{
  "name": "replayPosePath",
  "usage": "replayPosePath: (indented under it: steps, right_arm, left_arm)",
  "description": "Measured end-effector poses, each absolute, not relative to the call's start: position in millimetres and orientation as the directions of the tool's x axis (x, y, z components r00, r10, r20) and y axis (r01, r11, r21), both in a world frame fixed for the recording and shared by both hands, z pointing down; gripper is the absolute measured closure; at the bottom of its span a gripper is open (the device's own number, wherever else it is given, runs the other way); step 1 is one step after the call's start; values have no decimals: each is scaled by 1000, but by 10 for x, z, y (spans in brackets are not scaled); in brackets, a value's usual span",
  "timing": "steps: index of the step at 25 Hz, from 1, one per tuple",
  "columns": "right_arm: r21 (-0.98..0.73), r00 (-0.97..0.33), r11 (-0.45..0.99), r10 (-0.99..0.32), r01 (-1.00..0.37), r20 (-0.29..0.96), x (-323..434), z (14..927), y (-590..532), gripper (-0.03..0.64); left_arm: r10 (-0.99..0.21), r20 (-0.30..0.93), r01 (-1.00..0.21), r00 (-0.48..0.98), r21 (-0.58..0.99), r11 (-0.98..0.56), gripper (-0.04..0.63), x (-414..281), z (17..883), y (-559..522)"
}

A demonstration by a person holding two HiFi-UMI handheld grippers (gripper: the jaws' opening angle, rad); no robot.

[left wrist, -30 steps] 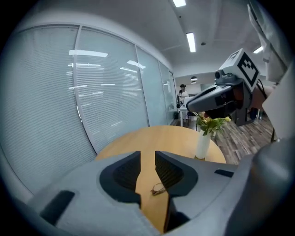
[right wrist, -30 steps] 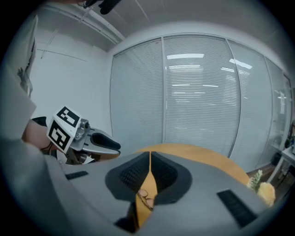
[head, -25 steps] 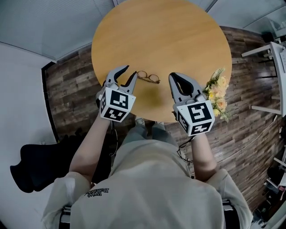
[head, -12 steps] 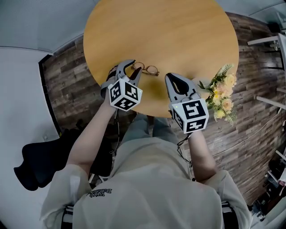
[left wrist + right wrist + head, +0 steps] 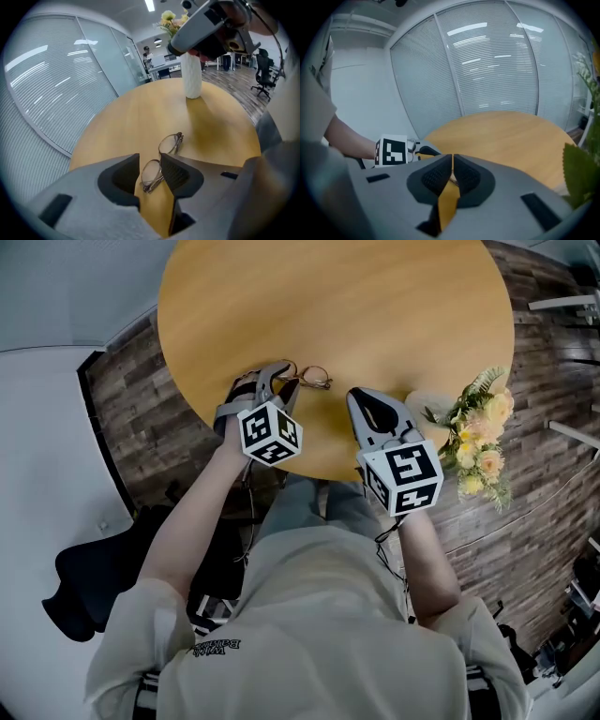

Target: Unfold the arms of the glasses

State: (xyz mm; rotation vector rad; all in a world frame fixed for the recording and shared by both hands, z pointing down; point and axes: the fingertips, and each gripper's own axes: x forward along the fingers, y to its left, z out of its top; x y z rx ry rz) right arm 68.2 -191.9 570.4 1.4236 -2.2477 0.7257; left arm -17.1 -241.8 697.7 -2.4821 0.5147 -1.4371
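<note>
Down onto the folded glasses (image 5: 312, 378) the left gripper (image 5: 279, 374) has dropped since a second ago. They lie flat on the round wooden table (image 5: 375, 296), near the person's edge. Its jaws have just been opening and stand spread, with the nearer lens between them. Just right of it, the right gripper (image 5: 362, 396) has sunk too, fingers pressed together on nothing. Flowers (image 5: 478, 427) stand at the rim beyond.

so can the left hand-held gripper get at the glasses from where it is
Probably yes: the left hand-held gripper has just been opening its jaws, and one lens of the folded glasses lies between them; nothing blocks the way.
</note>
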Motion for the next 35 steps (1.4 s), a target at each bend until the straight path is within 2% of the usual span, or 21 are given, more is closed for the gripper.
replayPosePath:
  steps: [6,13,16,20,24,30,35]
  right_arm:
    - [-228,-405,336,-703,-914,584,774,5860,-1914,583]
    - [-239,-414,340,-684,-910,600,786,5988,-1891,583]
    - [-248,-423,345,-676,-905,603,775,6019,-1887,583]
    - [-250,-435,359,-667,-899,605,750,6030,-1869,583]
    - [-242,-442,376,-668,-895,598,703,5957,-1859,583]
    - [-214,-453,406,-694,-888,559,708,5694,-1932,583]
    - [-216,-464,413,-736,-885,493,752,5278,-2003,583]
  left_arm:
    - [-397,823,-49,405,-414,-909,453,-105,7268,-2378]
    - [-394,823,-41,410,-415,-909,459,-48,7403,-2365]
    - [-426,809,-32,405,-454,-891,505,-18,7385,-2419]
    - [-453,794,-42,405,-478,-877,531,11,7341,-2464]
    - [-477,770,-109,424,-479,-871,555,15,7184,-2491]
    - [-549,670,-296,500,-463,-835,557,62,6578,-2605]
    - [-587,611,-473,531,-360,-804,557,-65,6035,-2639]
